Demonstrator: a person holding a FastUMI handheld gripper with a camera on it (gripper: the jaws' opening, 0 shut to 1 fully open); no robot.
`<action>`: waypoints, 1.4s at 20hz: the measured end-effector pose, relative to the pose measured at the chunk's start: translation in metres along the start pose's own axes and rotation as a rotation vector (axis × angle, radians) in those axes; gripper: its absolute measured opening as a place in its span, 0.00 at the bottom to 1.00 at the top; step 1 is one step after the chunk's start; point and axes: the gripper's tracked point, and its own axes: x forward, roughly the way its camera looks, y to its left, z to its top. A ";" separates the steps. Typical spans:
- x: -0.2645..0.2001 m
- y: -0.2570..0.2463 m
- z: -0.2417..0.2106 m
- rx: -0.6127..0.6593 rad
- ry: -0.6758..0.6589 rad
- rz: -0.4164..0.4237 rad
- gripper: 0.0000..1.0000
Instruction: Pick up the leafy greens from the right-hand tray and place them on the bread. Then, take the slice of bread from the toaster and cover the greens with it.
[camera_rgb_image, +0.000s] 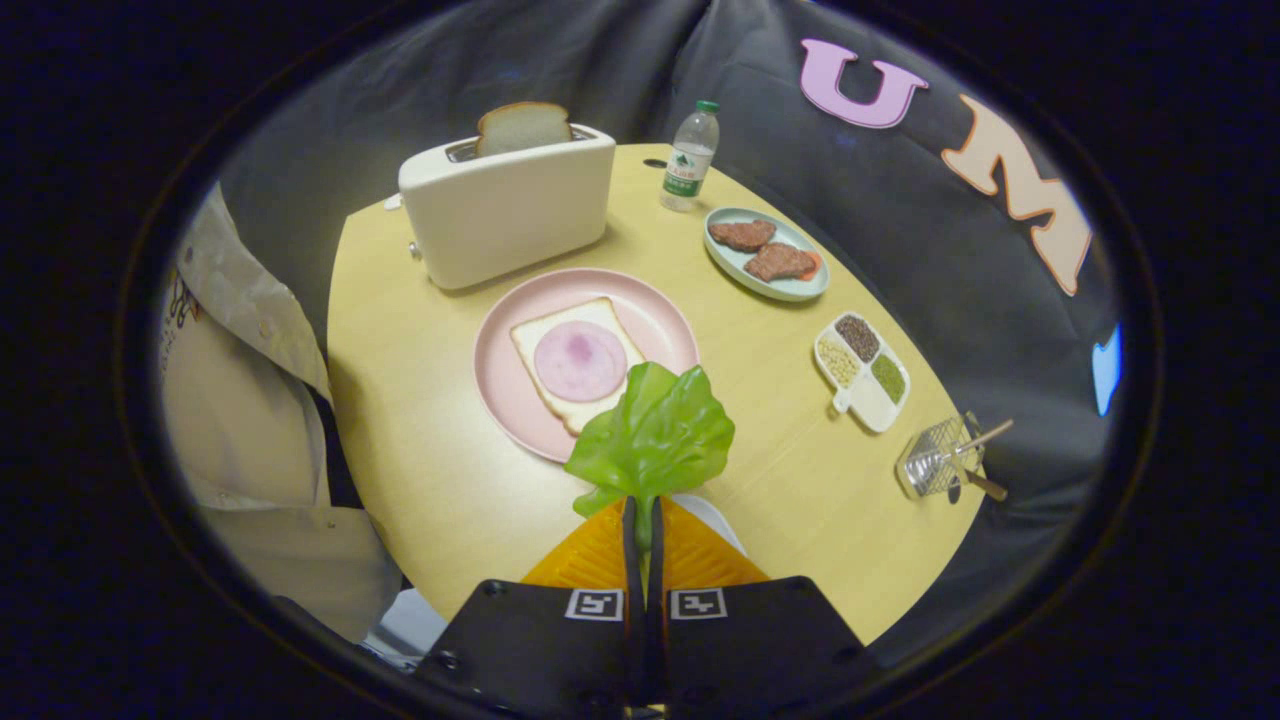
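Closest to the camera, the gripper (641, 515) has its two fingers pressed almost together, and between them it pinches the stem of the leafy greens (652, 437). So the greens are already lifted; they hang above the yellow table (420, 480), just ahead of the fingertips, and their upper edge overlaps the near rim of the pink plate (500, 350). A white rim shows just behind the fingers, at their right side; it may be the tray from which the greens came, but I cannot tell for sure.

On the pink plate lies the slice of bread (560, 345) with a round pink slice of something like ham (580, 360) on it. The greens are not yet on this bread, so I judge that the first half of the task is only partly done: the picking is finished, the placing is left.

Beyond the plate stands the white toaster (510, 205), and the second bread slice (522, 127) stands upright in its slot, untouched. Taking it and covering the greens is also left.

To the right of the toaster stand a water bottle (690, 160) and a blue-green dish with two meat pieces (765, 255).
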 end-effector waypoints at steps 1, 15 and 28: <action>0.003 0.002 0.006 -0.005 -0.005 0.002 0.03; 0.053 0.046 0.091 -0.043 -0.052 0.105 0.03; 0.118 0.046 0.076 0.009 0.066 0.093 0.08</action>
